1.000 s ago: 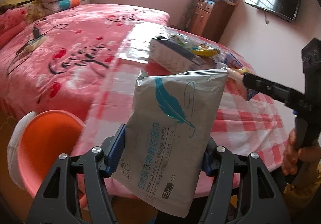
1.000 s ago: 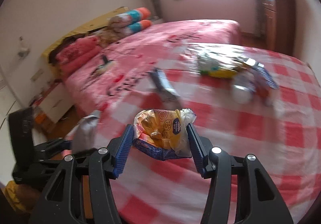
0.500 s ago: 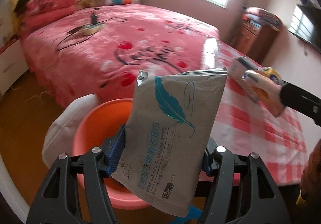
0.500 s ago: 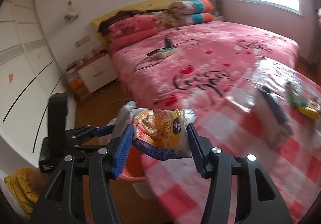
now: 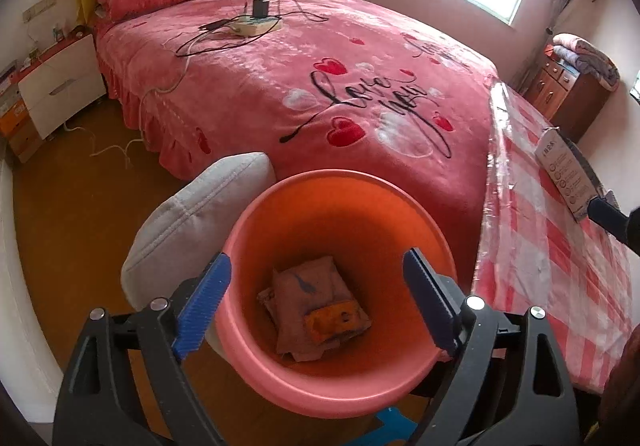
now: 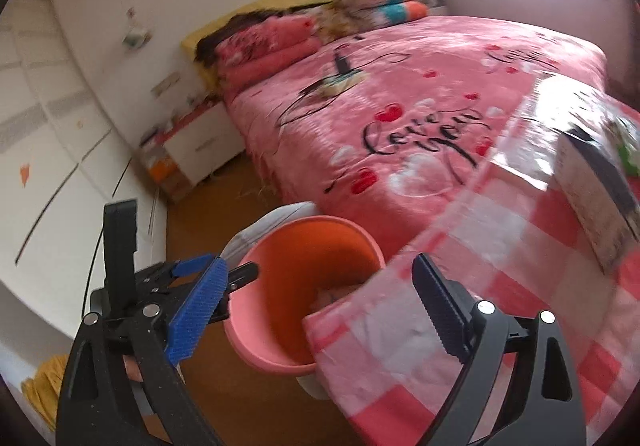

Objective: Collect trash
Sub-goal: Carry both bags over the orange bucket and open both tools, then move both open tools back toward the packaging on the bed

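A pink-orange plastic bin (image 5: pixel 400 206) stands on the floor beside the checked table; it also shows in the right wrist view (image 6: pixel 256 346). Inside it lie the grey wipes packet (image 5: pixel 304 286) and the yellow snack wrapper (image 5: pixel 336 322). My left gripper (image 5: pixel 316 306) is open and empty right above the bin's mouth; it also shows in the right wrist view (image 6: pixel 192 266). My right gripper (image 6: pixel 316 306) is open and empty over the table corner next to the bin. A white box (image 5: pixel 564 174) lies on the table; it also shows in the right wrist view (image 6: pixel 596 190).
The table has a red-and-white checked cloth (image 5: pixel 560 266) under clear plastic. A grey-white cushion (image 5: pixel 192 222) leans against the bin. A large bed with a pink blanket (image 5: pixel 320 78) and a charger with cables fills the background. A white nightstand (image 5: pixel 60 94) stands at the left.
Both grippers have opened. The wipes packet left my left gripper and the snack wrapper left my right gripper; both now lie in the bin. Both cameras swung down toward the bin.
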The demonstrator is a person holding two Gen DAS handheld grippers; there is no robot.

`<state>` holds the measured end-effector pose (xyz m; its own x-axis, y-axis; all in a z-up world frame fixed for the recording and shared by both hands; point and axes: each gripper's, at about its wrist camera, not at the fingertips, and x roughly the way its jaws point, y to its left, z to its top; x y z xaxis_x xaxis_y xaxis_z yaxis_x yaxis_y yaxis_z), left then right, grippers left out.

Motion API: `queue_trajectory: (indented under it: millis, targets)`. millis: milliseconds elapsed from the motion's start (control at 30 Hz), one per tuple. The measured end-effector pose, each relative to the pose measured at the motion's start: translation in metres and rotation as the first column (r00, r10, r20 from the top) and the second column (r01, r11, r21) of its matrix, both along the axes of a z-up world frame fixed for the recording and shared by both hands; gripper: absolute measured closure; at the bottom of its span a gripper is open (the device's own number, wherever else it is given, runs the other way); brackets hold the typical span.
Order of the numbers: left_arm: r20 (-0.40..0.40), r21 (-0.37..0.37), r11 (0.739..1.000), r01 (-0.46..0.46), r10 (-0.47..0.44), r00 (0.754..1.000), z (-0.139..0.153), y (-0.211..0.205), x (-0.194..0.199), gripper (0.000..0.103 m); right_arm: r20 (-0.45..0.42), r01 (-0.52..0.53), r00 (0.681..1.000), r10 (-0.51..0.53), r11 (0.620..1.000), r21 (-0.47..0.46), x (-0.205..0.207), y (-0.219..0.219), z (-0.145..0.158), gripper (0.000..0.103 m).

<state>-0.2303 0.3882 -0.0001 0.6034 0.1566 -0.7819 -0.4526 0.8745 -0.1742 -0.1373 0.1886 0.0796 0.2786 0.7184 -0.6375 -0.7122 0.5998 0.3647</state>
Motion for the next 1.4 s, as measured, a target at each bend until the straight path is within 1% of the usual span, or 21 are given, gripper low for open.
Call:
queue_trajectory:
  millis: [133,200,300,400,500,600,667,733,933,1033,1100,1400]
  targets:
    - [0.033,0.004,0.999,0.041,-0.041,0.999,0.003,-0.011,0.003,0.015,-0.021,0.089,0.996,-0.089,0.995,0.043,0.010,-0.031,0.001,0.009]
    - [0.070,0.001,0.998,0.069,-0.069,0.995,0.005,-0.019,0.002,0.015,-0.025,0.129,0.991,-0.128,0.990,0.060,0.013,-0.047,0.001,0.009]
    - [0.129,-0.031,0.993,0.117,-0.112,0.985,0.004,-0.029,0.002,0.015,-0.028,0.176,0.984,-0.174,0.982,0.074,0.018,-0.066,-0.002,0.008]
    - [0.163,-0.054,0.987,0.149,-0.139,0.977,0.003,-0.038,0.004,0.015,-0.044,0.222,0.975,-0.219,0.971,0.088,0.023,-0.085,-0.007,0.008]
    - [0.174,-0.050,0.984,0.170,-0.159,0.972,0.005,-0.049,0.006,0.015,-0.054,0.259,0.965,-0.255,0.960,0.104,0.027,-0.101,-0.011,0.008]
    - [0.161,-0.060,0.981,0.183,-0.171,0.972,0.005,-0.057,0.009,0.015,-0.055,0.286,0.958,-0.281,0.951,0.116,0.029,-0.115,-0.013,0.008]
    - [0.151,-0.052,0.980,0.191,-0.181,0.972,0.006,-0.063,0.011,0.015,-0.059,0.301,0.953,-0.296,0.946,0.122,0.031,-0.122,-0.015,0.008]
    - [0.125,-0.035,0.980,0.194,-0.188,0.974,0.008,-0.069,0.014,0.015,-0.060,0.312,0.950,-0.307,0.942,0.127,0.031,-0.129,-0.016,0.008]
    - [0.056,-0.022,0.976,0.215,-0.213,0.975,0.011,-0.085,0.023,0.015,-0.054,0.337,0.941,-0.333,0.932,0.129,0.035,-0.146,-0.018,0.008]
    - [0.050,-0.031,0.972,0.235,-0.233,0.971,0.015,-0.093,0.026,0.015,-0.038,0.348,0.937,-0.346,0.928,0.129,0.036,-0.152,-0.019,0.008]
    - [0.036,-0.019,0.971,0.239,-0.239,0.970,0.018,-0.101,0.030,0.015,-0.025,0.355,0.935,-0.354,0.927,0.124,0.036,-0.157,-0.019,0.008]
    - [0.000,-0.018,0.959,0.283,-0.283,0.959,0.022,-0.127,0.045,0.014,0.054,0.417,0.906,-0.420,0.907,0.065,0.038,-0.175,-0.019,0.008]
